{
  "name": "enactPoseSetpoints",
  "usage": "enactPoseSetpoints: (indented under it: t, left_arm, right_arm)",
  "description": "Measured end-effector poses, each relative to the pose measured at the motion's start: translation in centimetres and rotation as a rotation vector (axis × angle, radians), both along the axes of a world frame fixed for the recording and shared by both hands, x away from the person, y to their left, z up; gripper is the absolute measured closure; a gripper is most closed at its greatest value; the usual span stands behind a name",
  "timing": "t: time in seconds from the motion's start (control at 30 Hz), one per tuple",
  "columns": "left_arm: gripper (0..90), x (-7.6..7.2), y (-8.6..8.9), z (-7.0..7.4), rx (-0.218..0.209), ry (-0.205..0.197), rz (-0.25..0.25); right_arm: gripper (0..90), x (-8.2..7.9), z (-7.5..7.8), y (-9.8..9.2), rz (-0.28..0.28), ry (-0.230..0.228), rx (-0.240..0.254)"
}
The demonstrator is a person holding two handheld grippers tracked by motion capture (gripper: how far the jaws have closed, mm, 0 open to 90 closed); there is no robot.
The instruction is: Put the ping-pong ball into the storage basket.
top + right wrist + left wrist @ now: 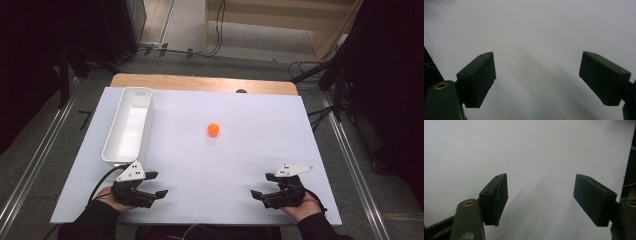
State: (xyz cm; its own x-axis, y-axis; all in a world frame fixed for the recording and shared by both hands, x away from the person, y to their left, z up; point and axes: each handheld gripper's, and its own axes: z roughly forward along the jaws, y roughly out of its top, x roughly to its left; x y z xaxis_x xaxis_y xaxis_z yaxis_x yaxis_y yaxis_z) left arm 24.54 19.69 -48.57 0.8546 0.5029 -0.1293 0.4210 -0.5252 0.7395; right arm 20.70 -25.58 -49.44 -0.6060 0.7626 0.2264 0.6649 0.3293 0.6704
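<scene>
Nearest the camera, at the table's near edge, the left gripper (153, 186) rests low on the white sheet, jaws spread wide and empty; its own view shows bare white surface between the two black pads (496, 200). Just beyond it stands the white bin (128, 125), a long open tray lying along the left side of the table (260, 165), with nothing visible inside it. Moving right, the orange ball (213, 129) sits alone near the middle of the sheet, well apart from the bin and from both grippers. At the near right, the right gripper (264, 187) also rests low, jaws wide, holding nothing; its view likewise shows only plain surface between the pads (477, 80).

Assessment: work appears to be at its starting position, with no reach begun. The likely aim is to lift the ball and place it in the bin. The next move would call for one gripper to travel forward to the ball, straddle it with the jaws and close gently, since a round, light ball could roll away if nudged.

Surroundings: cables and dark stands lie on the floor beyond the table's far edge. Nothing obstructs the path to ball or bin.
</scene>
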Motion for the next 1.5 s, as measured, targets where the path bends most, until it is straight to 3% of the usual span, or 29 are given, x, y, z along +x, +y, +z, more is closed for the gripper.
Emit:
enactPoseSetpoints:
  t: [0.6,1.5]
  left_arm:
    - [27.9,-0.1,-0.1,-0.1,0.005,-0.007,-0.010]
    - [28.0,-0.1,-0.2,-0.1,0.017,-0.008,-0.017]
  right_arm:
    - [12.6,0.1,-0.1,0.1,-0.005,-0.011,-0.009]
    - [12.6,2.4,0.2,1.2,0.011,-0.054,0.021]
